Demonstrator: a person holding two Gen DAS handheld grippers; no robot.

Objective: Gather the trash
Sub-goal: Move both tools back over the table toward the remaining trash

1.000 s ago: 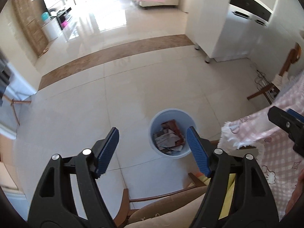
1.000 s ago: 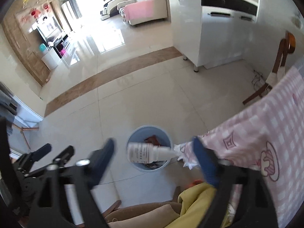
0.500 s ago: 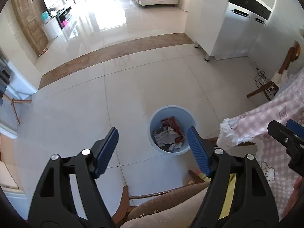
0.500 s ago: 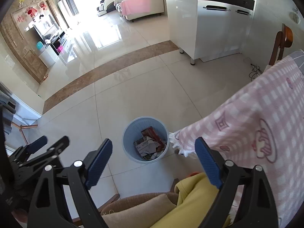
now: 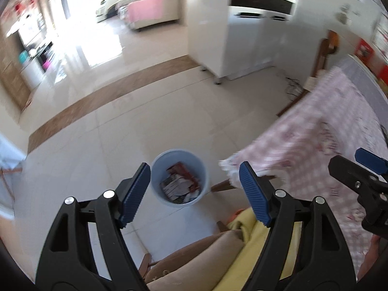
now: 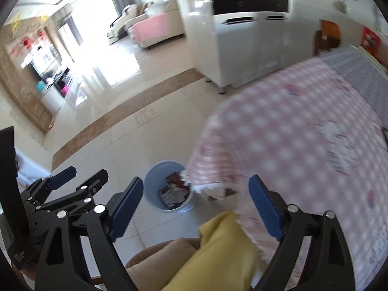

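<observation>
- Bench with pink checked cloth fills the right half of the right wrist view and the right edge of the left wrist view; the visible cloth is blurred and no loose trash is readable on it.
- Step in hand, as a judgement: both tongs are empty and angled down above the bin, so the next pickup has to come from the bench. Swing toward the cloth and keep the tips clear of its fringed edge so it does not snag or drag.
- Blue trash bin stands on the tiled floor, low centre in both views, beside the hanging cloth corner; paper and a red wrapper lie inside.
- Yellow cloth and a tan cushion sit at bottom centre, under the tongs, just in front of the bin. Judgement: stay above them on the way across.
- Left tongs: jaws wide apart, nothing between them; the bin shows in the gap, far below, not touched.
- Right tongs: jaws wide apart, holding nothing; bin sits in the left part of the gap, cloth corner in the right part.
- Each set of tongs shows at the edge of the other's view, side by side, apart.
</observation>
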